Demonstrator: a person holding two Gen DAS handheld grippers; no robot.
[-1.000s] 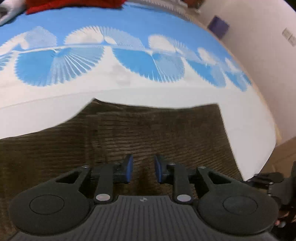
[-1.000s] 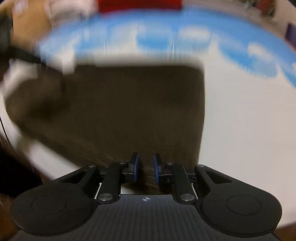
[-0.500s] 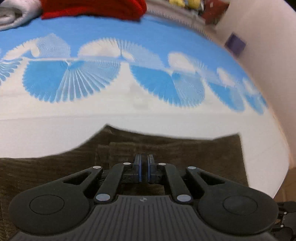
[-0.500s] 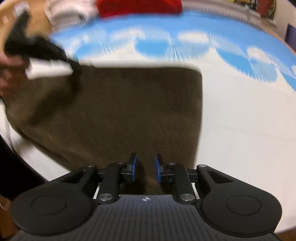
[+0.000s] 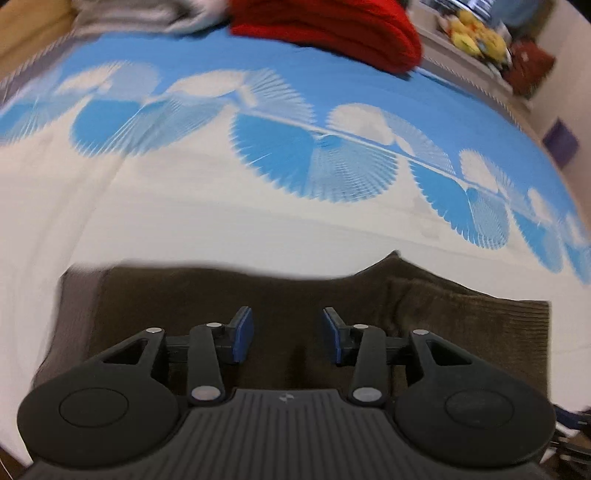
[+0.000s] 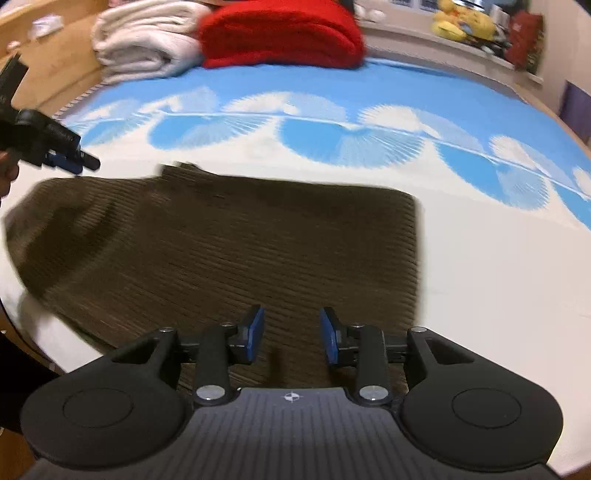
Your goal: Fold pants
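I hold a pair of tongs in each hand over the bed (image 6: 480,295), and the brown corduroy pants (image 6: 229,251) lie folded flat on the white near part of the bedspread, close to the near edge. My left tongs (image 5: 288,334) point down at the pants near their left end; the jaws have just been opening and now stand apart with nothing between the blue pads (image 5: 242,334), only the cloth lying beneath them. From this side I see the far edge of the pants running across, with a small raised corner of a fold toward the right and the ribbed end of the fabric at the far right. My right tongs (image 6: 291,334) hang over the near right part of the pants; these jaws have just been opening too, they are parted, and the pads do not press on anything. In the right view the pants spread from the left edge of the bed to a straight right edge, and my left tongs show at the far left, just above the pants' far left corner. Beyond the pants the bedspread turns blue with white fan shapes. At the far end of the bed sit a folded red blanket (image 6: 280,33) and, just left of it, a stack of white towels (image 6: 144,40). Yellow soft toys (image 6: 461,22) stand on a ledge at the far right.
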